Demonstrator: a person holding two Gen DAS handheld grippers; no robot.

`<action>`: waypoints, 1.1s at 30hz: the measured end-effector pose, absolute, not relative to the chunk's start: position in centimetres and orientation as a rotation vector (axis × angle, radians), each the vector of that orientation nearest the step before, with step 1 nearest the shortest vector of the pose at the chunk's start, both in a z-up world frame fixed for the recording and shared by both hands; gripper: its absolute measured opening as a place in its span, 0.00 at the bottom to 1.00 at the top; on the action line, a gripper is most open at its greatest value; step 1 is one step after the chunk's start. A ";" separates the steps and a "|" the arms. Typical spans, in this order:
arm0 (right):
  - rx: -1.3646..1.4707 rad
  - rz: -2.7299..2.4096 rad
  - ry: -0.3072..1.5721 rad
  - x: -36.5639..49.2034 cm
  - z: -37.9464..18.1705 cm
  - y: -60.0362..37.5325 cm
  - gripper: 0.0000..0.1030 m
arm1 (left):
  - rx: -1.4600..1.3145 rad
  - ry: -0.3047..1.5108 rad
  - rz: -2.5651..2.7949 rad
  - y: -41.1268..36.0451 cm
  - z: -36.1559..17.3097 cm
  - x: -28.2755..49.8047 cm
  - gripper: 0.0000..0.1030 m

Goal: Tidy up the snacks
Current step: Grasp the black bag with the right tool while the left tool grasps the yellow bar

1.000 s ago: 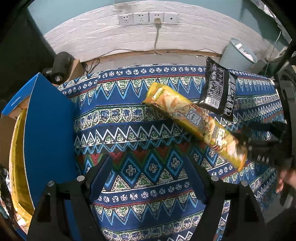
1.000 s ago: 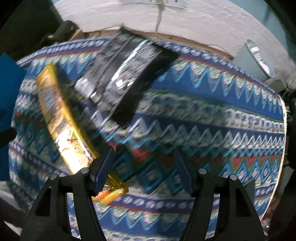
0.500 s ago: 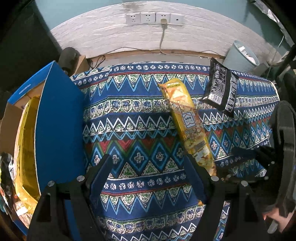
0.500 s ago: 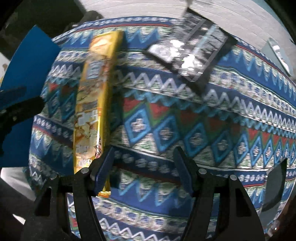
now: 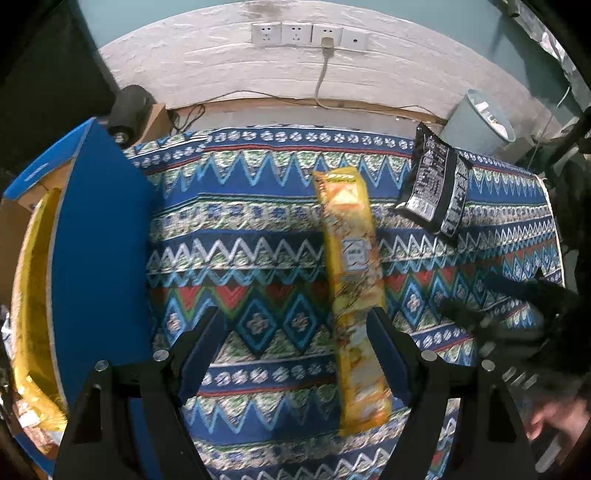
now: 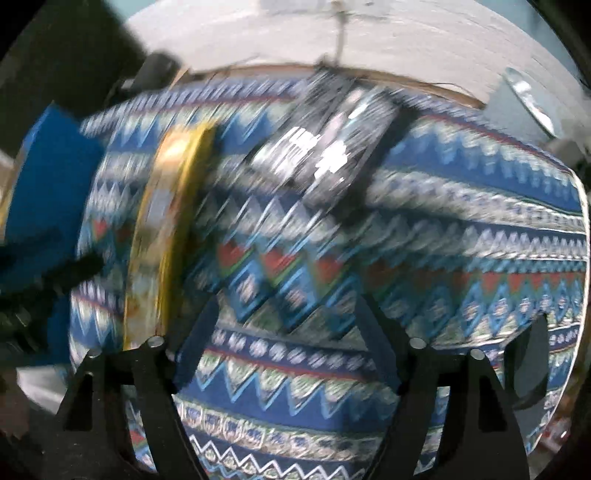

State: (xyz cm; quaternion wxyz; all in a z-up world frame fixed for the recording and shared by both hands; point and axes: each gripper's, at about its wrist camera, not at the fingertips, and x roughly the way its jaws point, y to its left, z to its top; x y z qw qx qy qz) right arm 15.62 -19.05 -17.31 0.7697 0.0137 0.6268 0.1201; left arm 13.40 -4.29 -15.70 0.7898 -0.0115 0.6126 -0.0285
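Observation:
A long yellow snack pack (image 5: 351, 288) lies lengthwise on the patterned tablecloth (image 5: 258, 229), its near end beside my left gripper's right finger. My left gripper (image 5: 295, 325) is open and empty. A black snack bag (image 5: 436, 184) lies at the back right. In the blurred right wrist view the yellow pack (image 6: 162, 236) is left of my right gripper (image 6: 284, 317), which is open and empty, and the black bag (image 6: 332, 147) is farther back. The right gripper also shows in the left wrist view (image 5: 517, 306).
A blue cardboard box (image 5: 96, 258) with yellow snack bags inside (image 5: 33, 295) stands at the table's left edge. A grey waste bin (image 5: 480, 122) stands behind the table at the right. Wall sockets (image 5: 310, 35) and a cable are at the back.
The yellow pack has swung from diagonal to lengthwise and lies flat. My right gripper has let it go and pulled away to the right. The left view has shifted slightly right.

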 end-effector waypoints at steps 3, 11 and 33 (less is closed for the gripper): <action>0.096 0.217 1.342 17.8 -16.1 -20.5 0.77 | -0.043 1.326 -0.058 -4.7 -16.3 14.4 0.78; 0.207 0.160 1.338 24.2 -16.1 -21.3 0.77 | -0.060 1.291 0.002 -4.2 -16.2 18.6 0.78; 0.026 0.111 1.382 26.1 -20.5 -18.3 0.65 | -0.178 1.345 0.016 -1.9 -18.6 19.5 0.78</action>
